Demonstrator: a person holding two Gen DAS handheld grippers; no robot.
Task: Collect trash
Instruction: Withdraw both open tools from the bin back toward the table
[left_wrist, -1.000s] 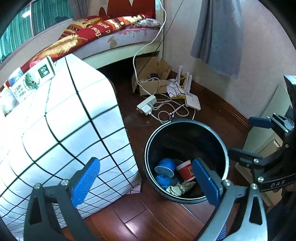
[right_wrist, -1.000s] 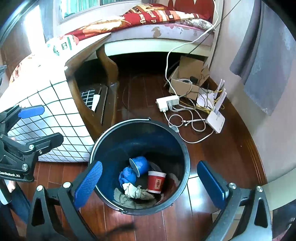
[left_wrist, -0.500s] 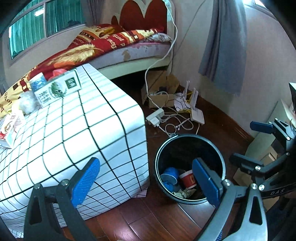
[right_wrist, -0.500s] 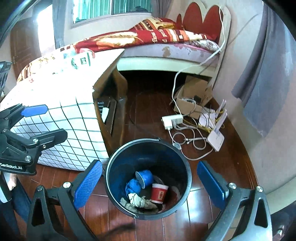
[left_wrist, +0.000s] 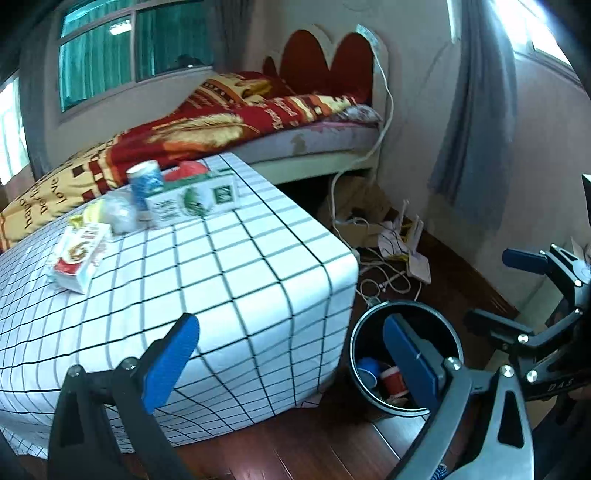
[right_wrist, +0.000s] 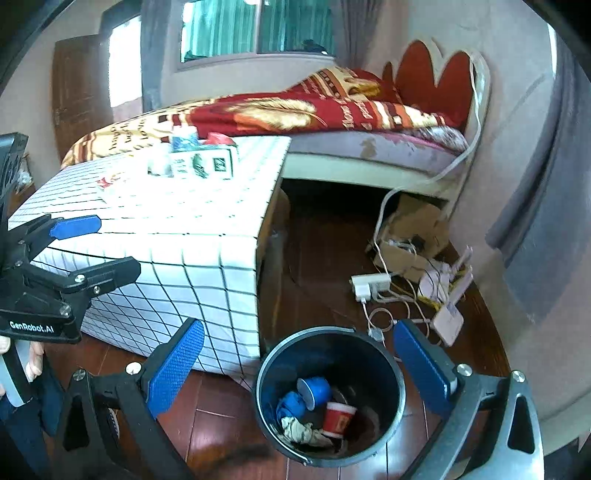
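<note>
The jaws of both grippers stand wide apart and hold nothing. Our left gripper (left_wrist: 291, 354) hangs over the near corner of the counter (left_wrist: 229, 280), which wears a white cloth with black grid lines.

Going from left to right on the counter, we see a red and white packet (left_wrist: 79, 256) lying flat, then a crumpled clear plastic piece (left_wrist: 118, 214) with something yellow just beside it; what that is we cannot tell. Next stands a blue and white cup (left_wrist: 145, 184), upright, and just beside it a white box with green print (left_wrist: 192, 199). Something red (left_wrist: 188, 171) lies behind the box, partly hidden.

Right of the counter, on the wooden floor (right_wrist: 221, 424), stands the dark round trash bin (right_wrist: 384, 435). Inside it we see a blue cup (right_wrist: 314, 391) lying on its side, a red paper cup (right_wrist: 338, 415) tilted near it, a blue crumpled thing (right_wrist: 291, 404) and a pale crumpled wad (right_wrist: 301, 432) at the bottom.

Our right gripper (right_wrist: 299, 365) hangs over the bin, one blue finger on each side of it. Farther right, a white power strip (right_wrist: 369, 286), tangled cables and a white router (right_wrist: 448, 321) lie on the floor near a cardboard box (right_wrist: 410, 236). Behind all stands the bed (left_wrist: 314, 136) with a red blanket.
</note>
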